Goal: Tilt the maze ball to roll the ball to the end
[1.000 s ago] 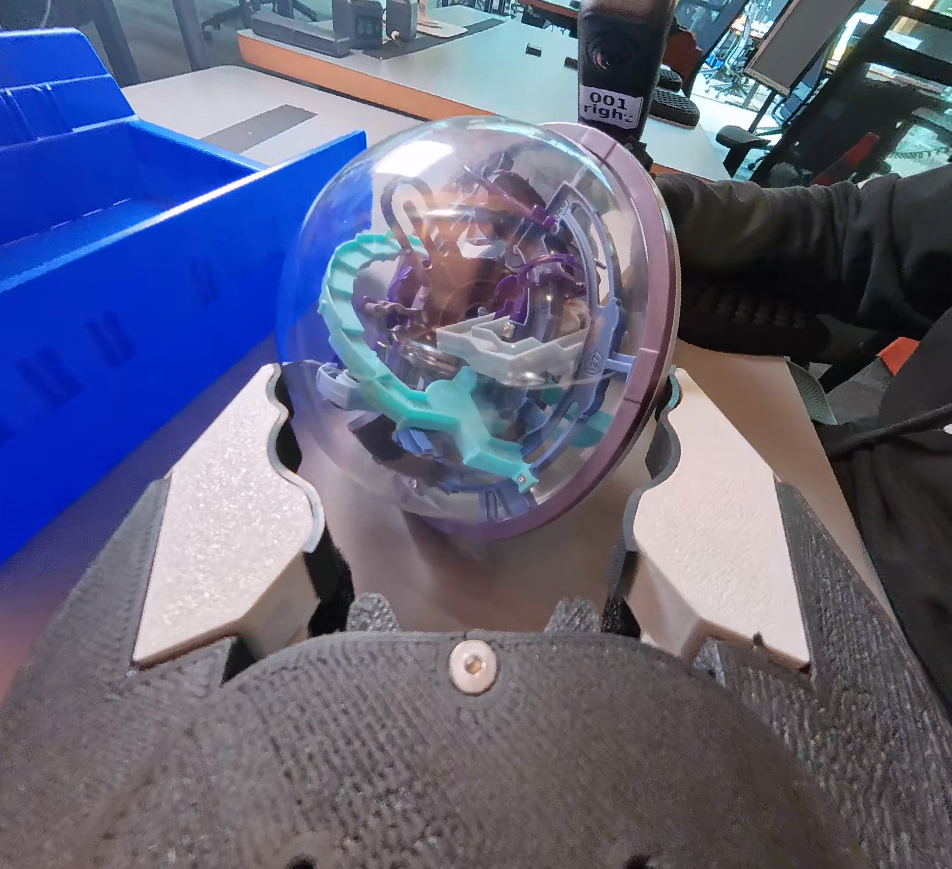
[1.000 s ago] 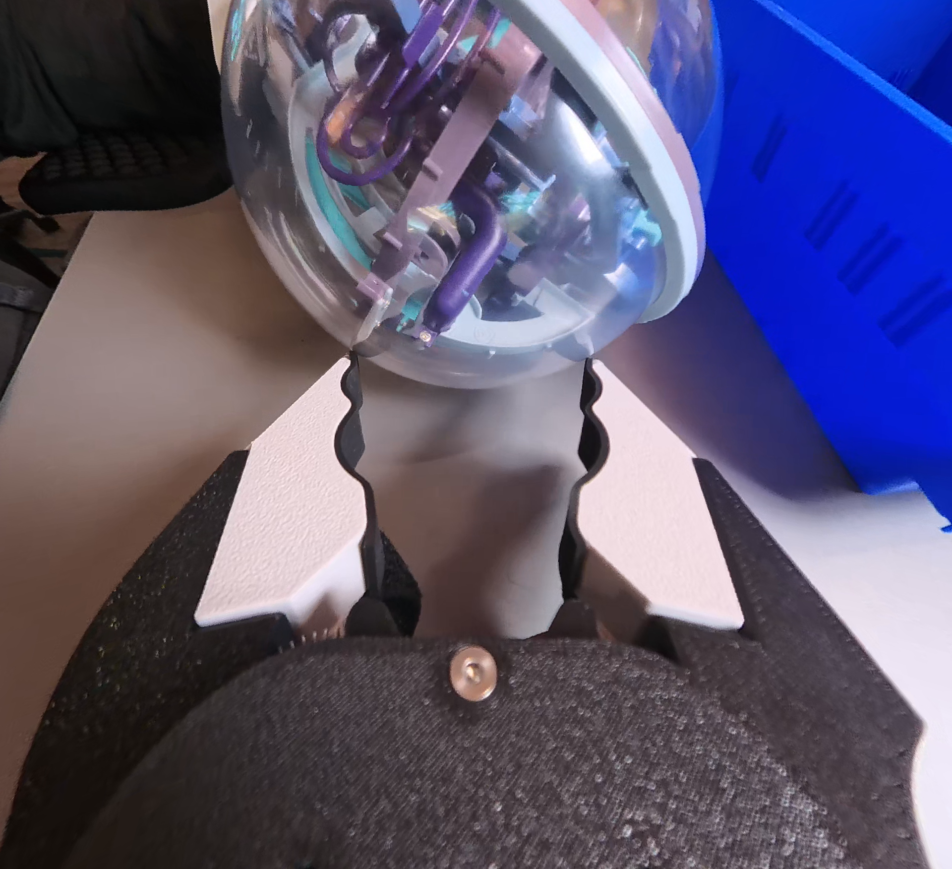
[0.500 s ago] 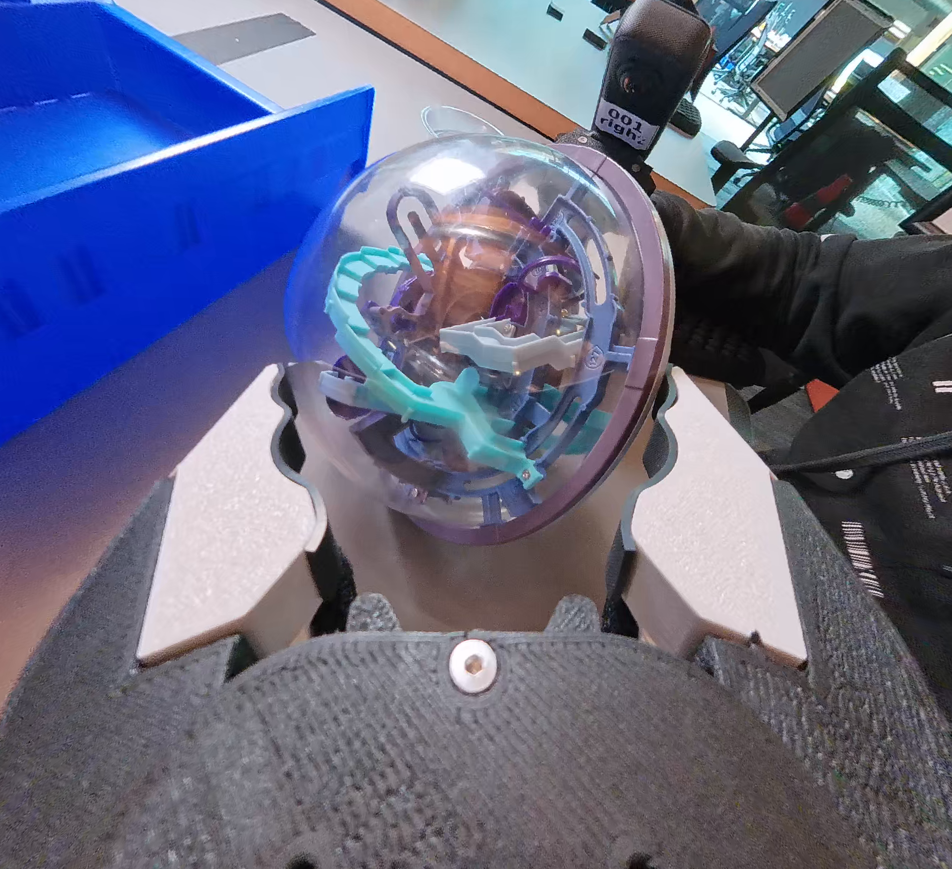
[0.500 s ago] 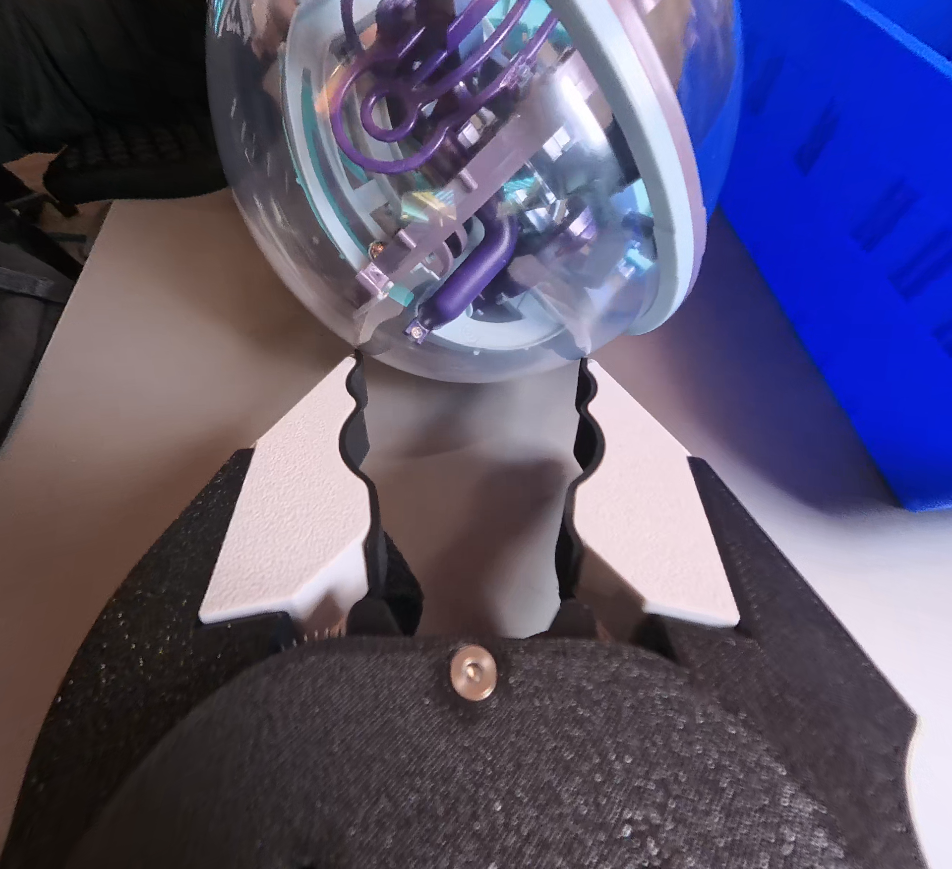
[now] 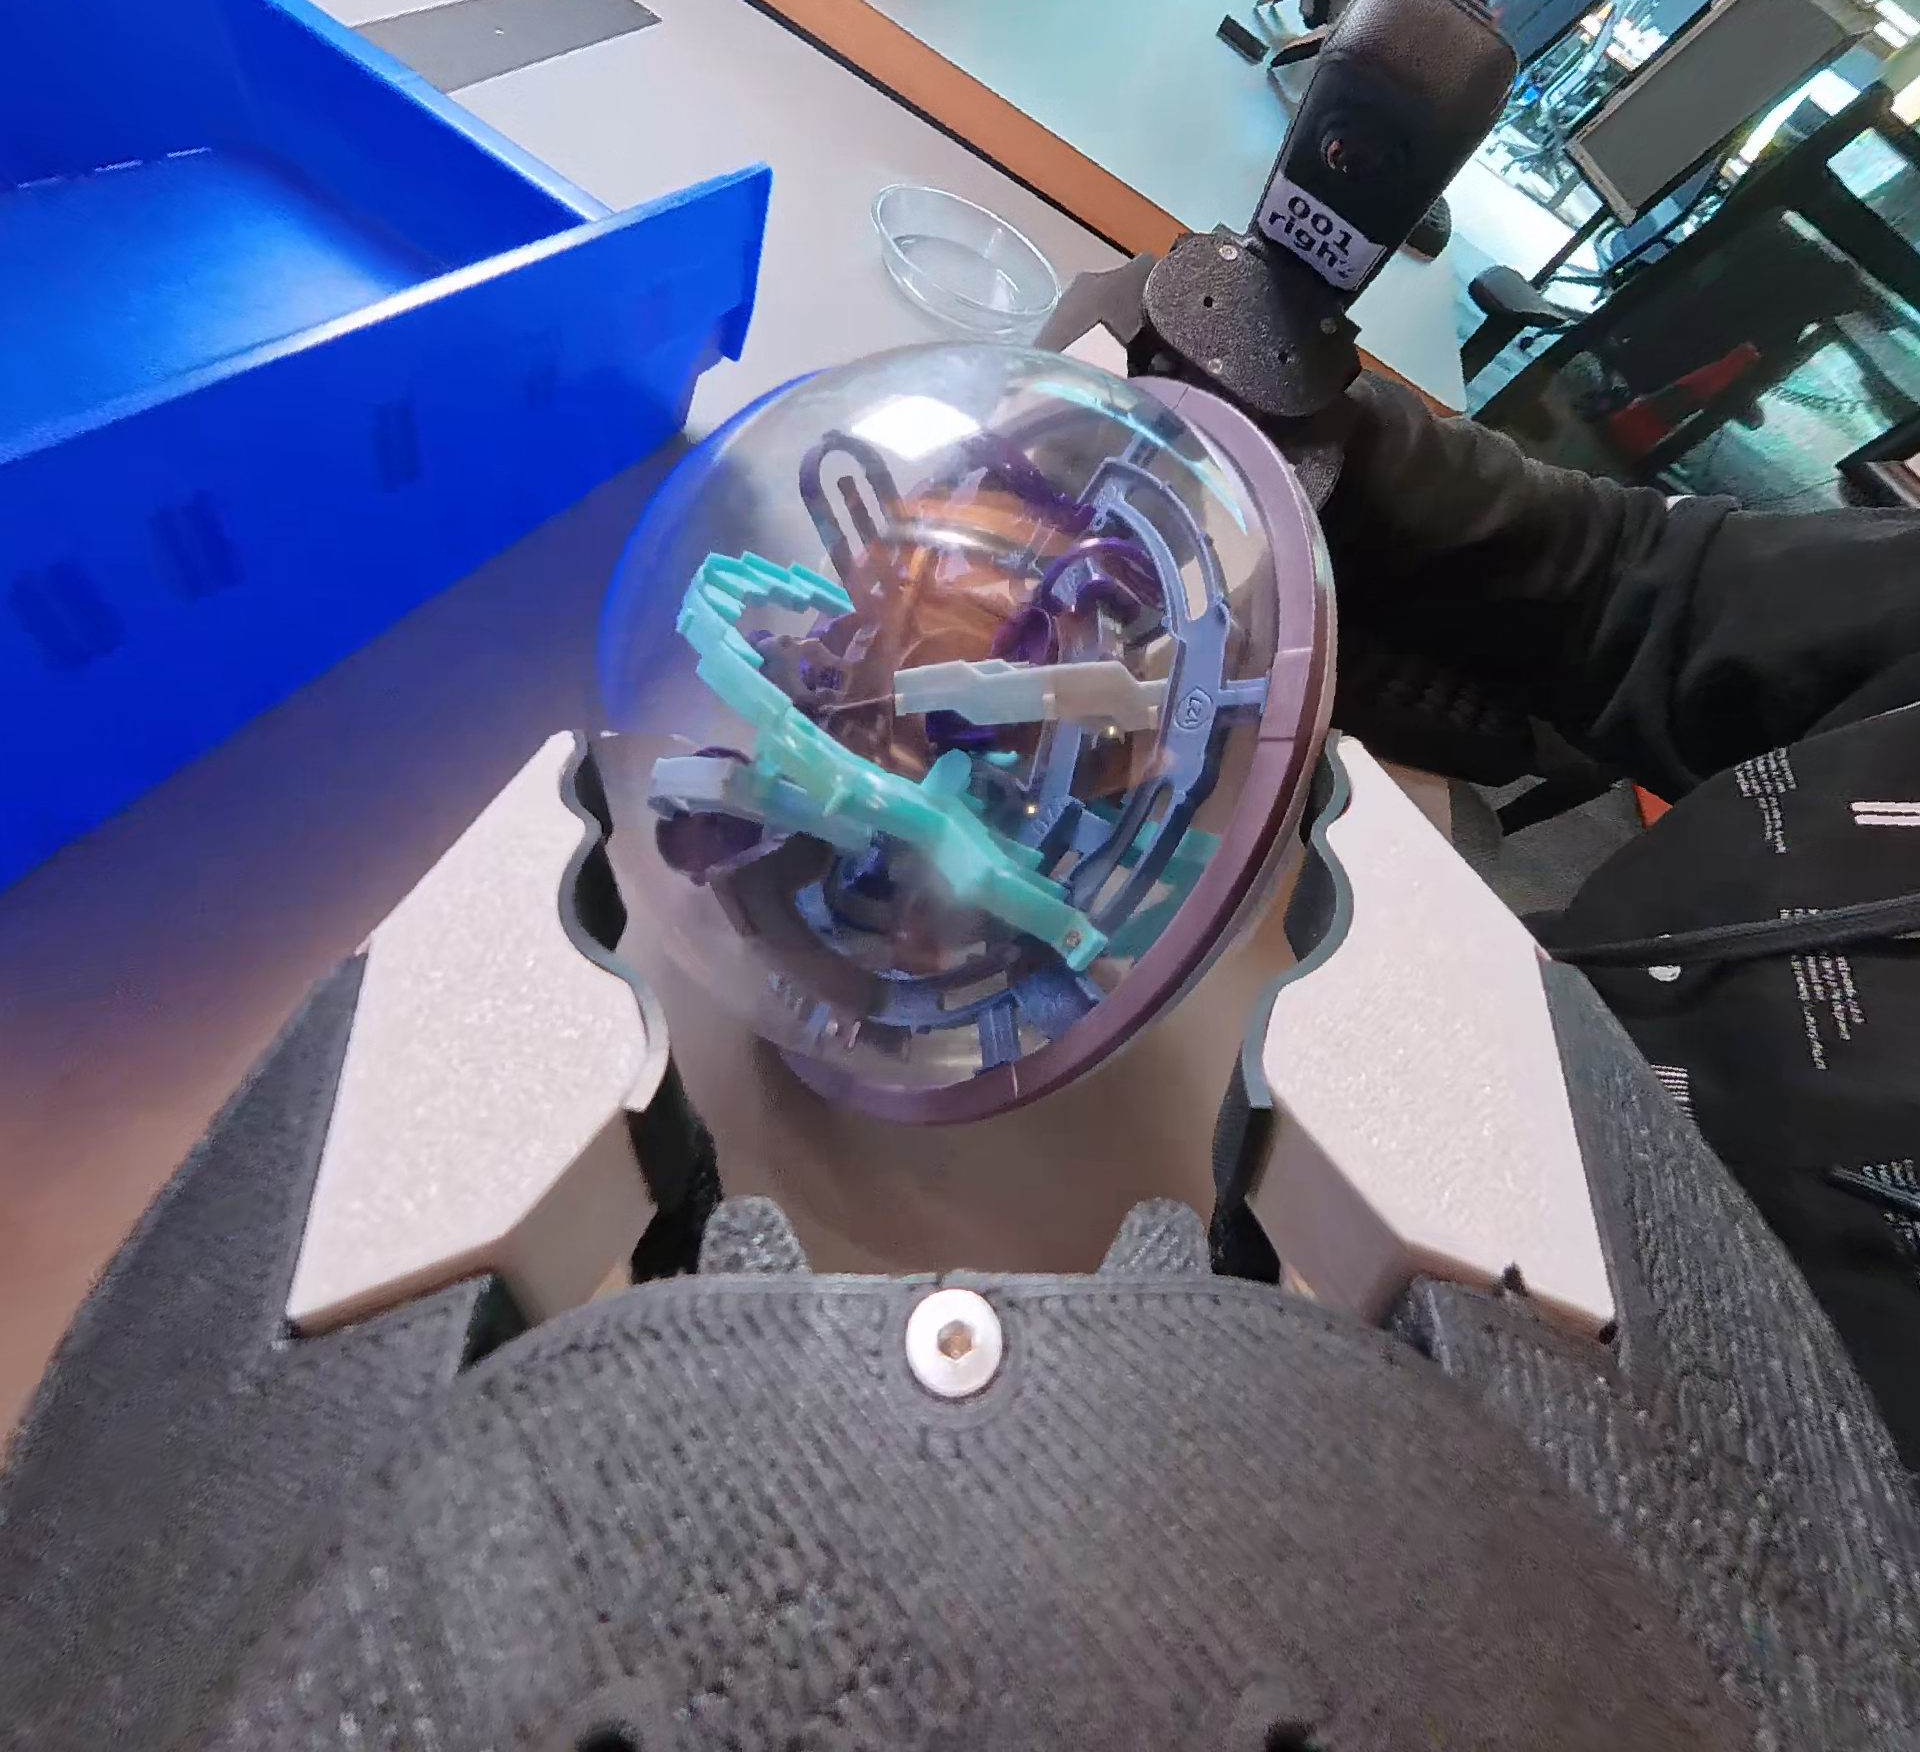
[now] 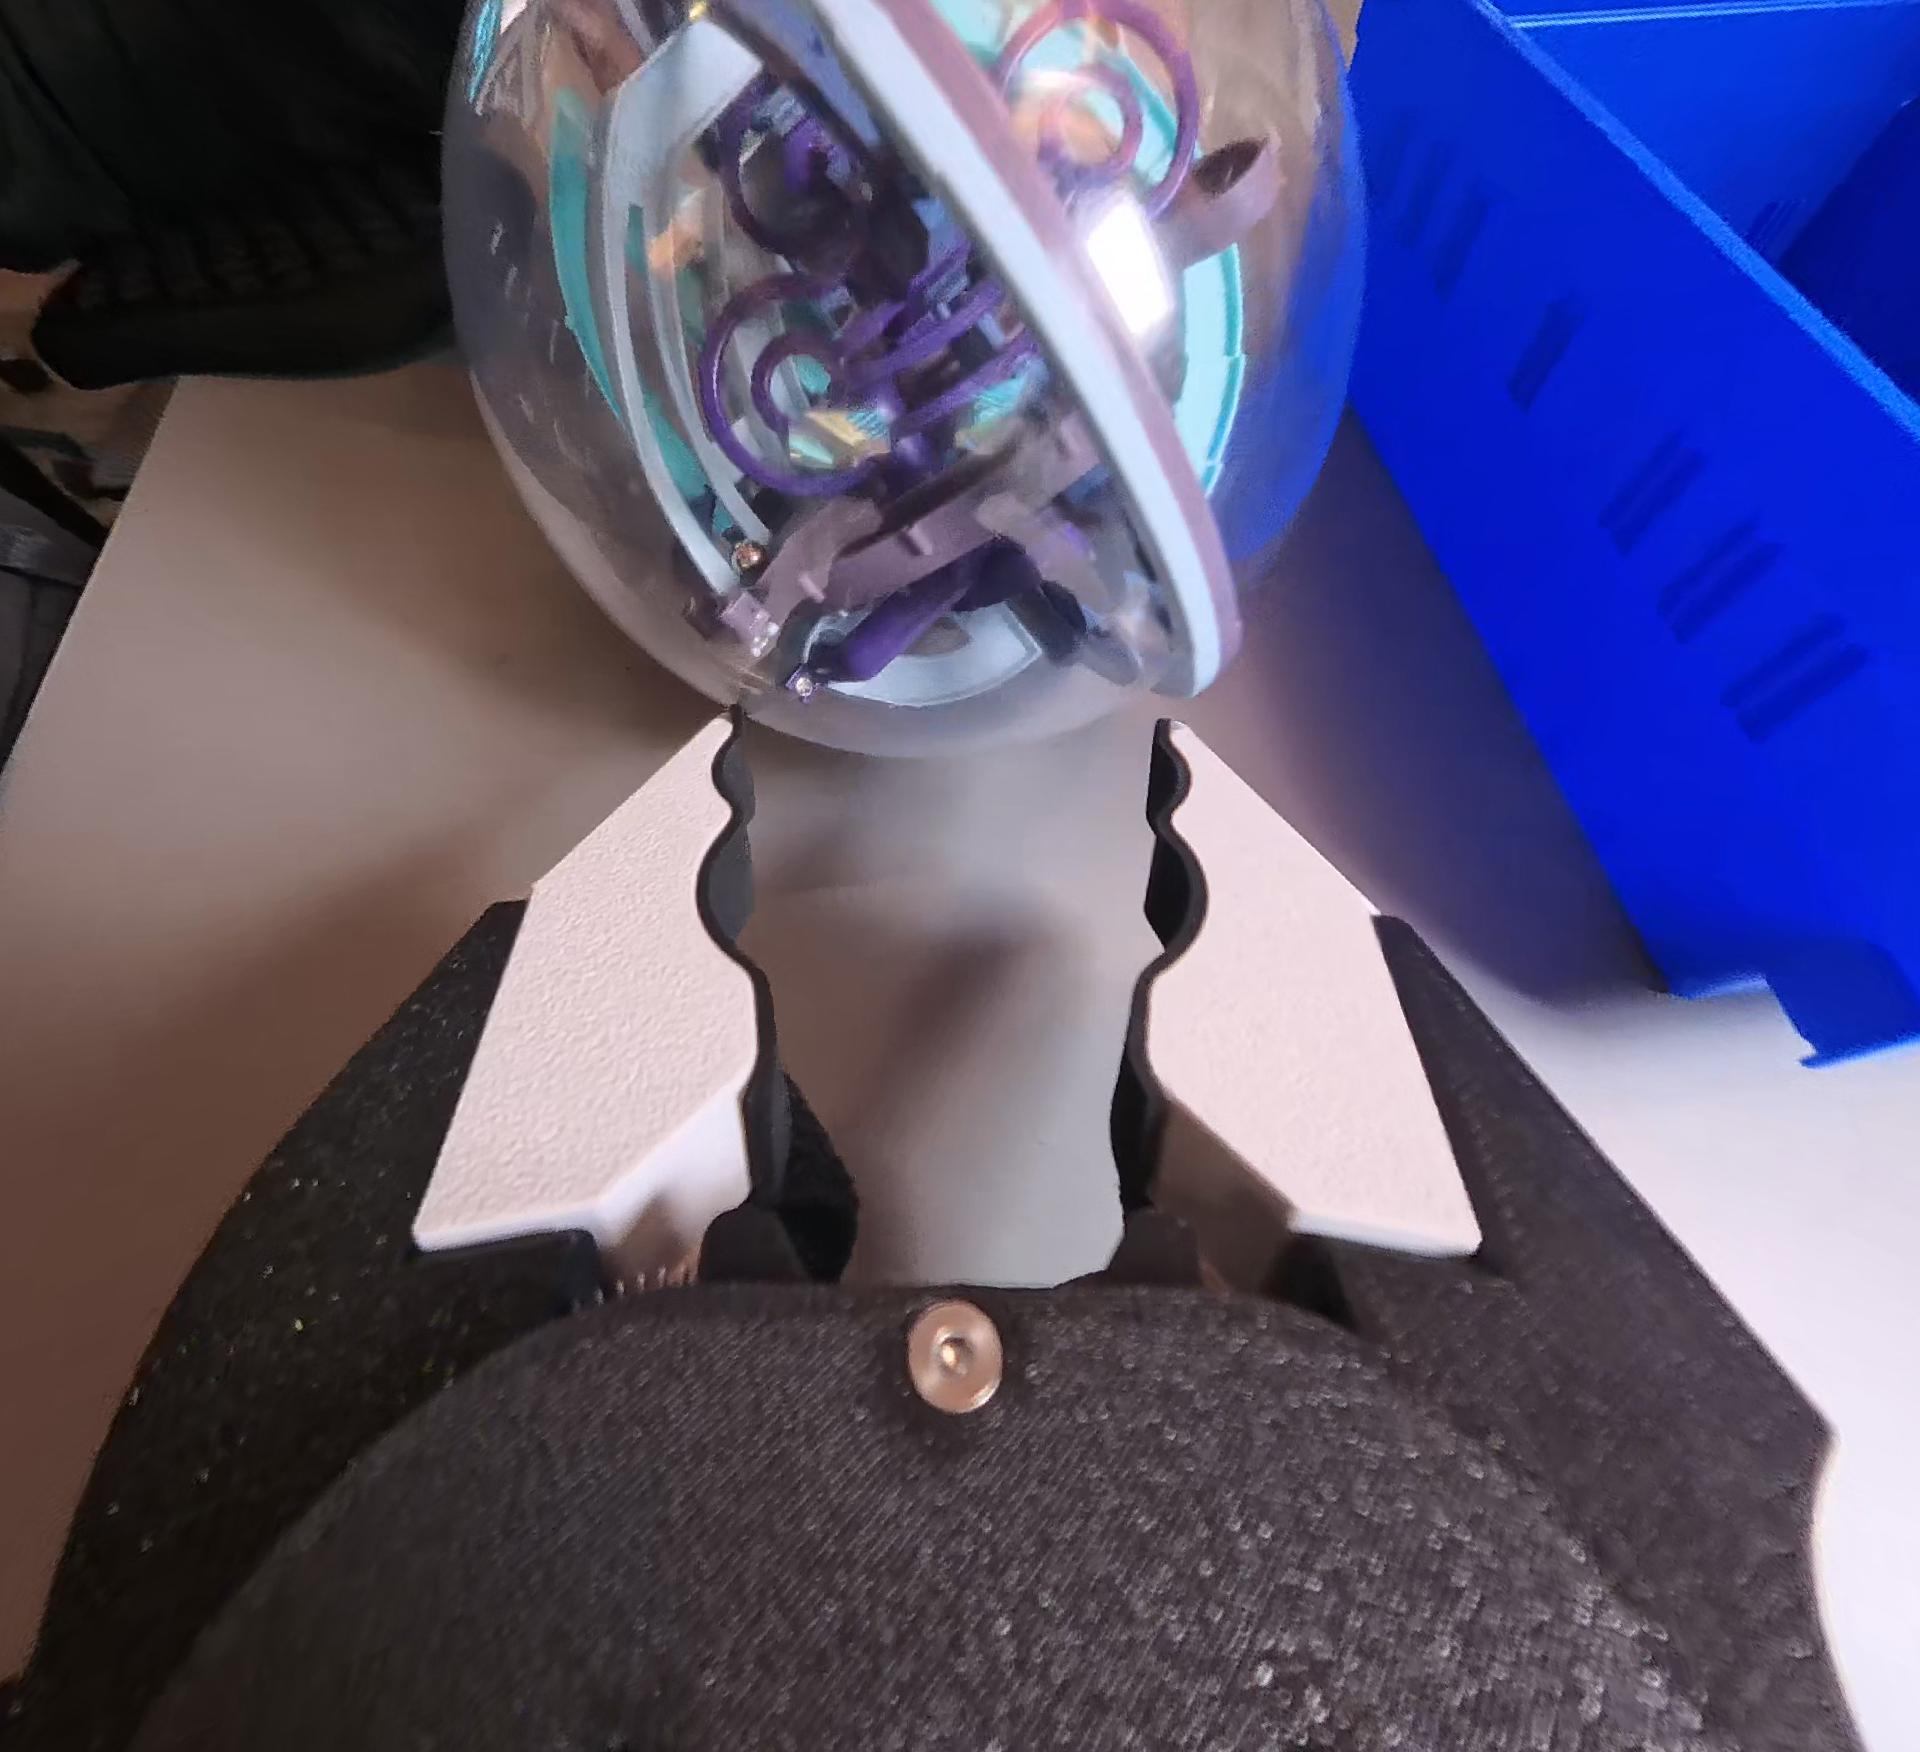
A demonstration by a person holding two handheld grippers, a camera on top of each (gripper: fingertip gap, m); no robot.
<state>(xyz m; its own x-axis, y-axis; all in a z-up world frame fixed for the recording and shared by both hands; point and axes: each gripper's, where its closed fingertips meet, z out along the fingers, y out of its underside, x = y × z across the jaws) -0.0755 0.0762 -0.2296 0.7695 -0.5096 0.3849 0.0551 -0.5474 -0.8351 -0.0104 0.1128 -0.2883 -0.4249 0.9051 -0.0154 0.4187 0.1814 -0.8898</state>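
My left tool (image 5: 951,767) and right tool (image 6: 951,726) clamp the tilted maze ball (image 5: 966,726) above the counter (image 6: 312,663), blue bin (image 5: 312,331) beside.

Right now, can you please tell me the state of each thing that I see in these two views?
maze ball: lifted off the table, tilted, held between both grippers
left gripper: shut on the ball
right gripper: fingertips against the ball
blue bin: open, inside looks empty
glass dish: upright on table, empty
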